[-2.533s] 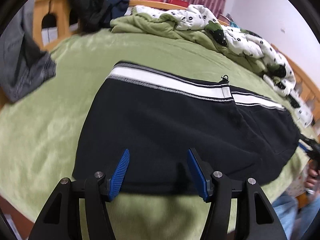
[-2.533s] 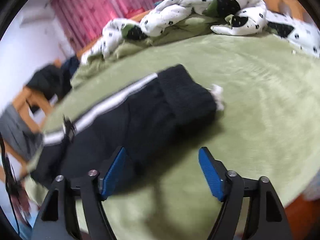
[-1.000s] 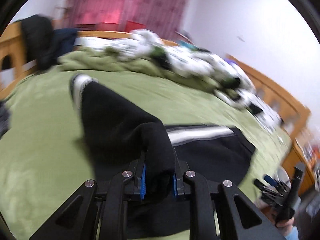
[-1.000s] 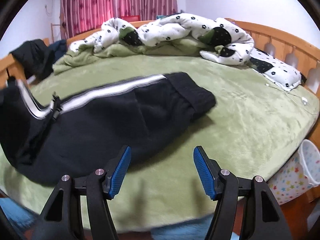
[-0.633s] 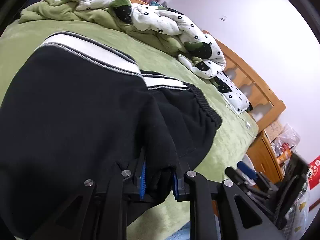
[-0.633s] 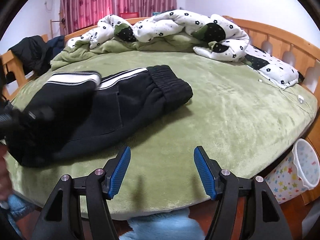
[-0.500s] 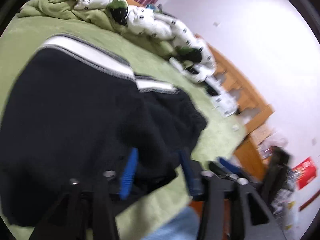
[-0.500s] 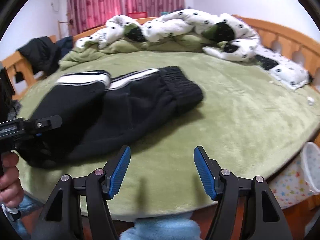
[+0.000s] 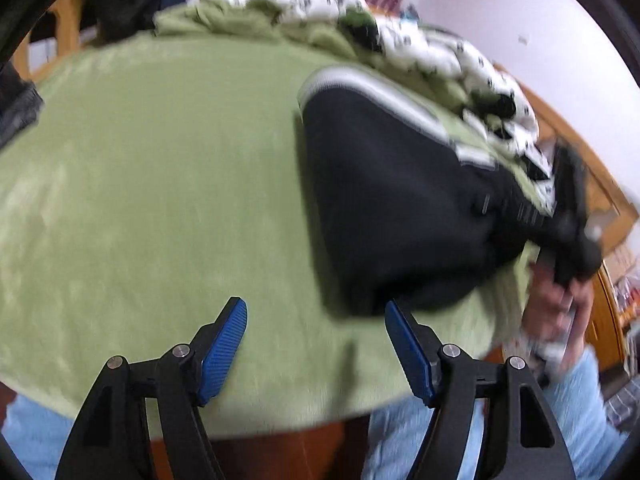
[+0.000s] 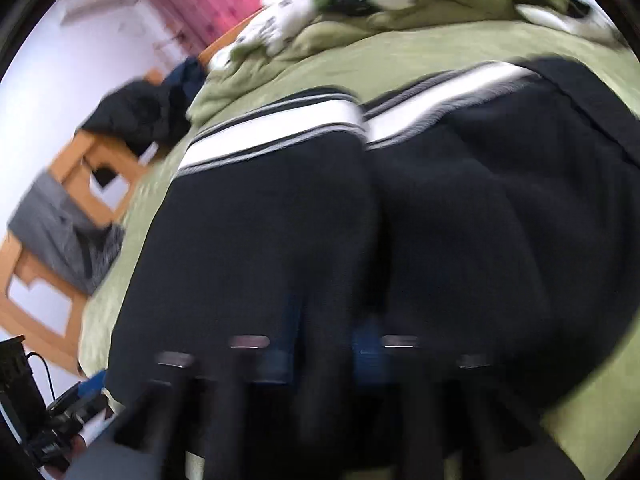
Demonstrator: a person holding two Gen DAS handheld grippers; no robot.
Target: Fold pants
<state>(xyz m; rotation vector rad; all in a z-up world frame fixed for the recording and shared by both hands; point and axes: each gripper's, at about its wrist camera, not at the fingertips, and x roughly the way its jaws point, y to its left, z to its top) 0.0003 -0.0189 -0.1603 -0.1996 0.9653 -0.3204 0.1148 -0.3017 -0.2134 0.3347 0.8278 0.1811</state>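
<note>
Folding is partway: the pants point(image 9: 392, 200) lie doubled on the bed point(image 9: 160, 184), ahead and right of the left gripper point(image 9: 316, 344), whose jaws stand wide and empty. The right gripper point(image 10: 324, 356) is blurred against the cloth (jaws unreadable). Next likely calls for a near-edge grip to fold again.

Bare green blanket point(image 9: 160, 184) ahead of left gripper point(image 9: 316, 344); folded pants point(image 9: 392, 208) block right; quilt heap point(image 9: 360, 32) lines far edge.
</note>
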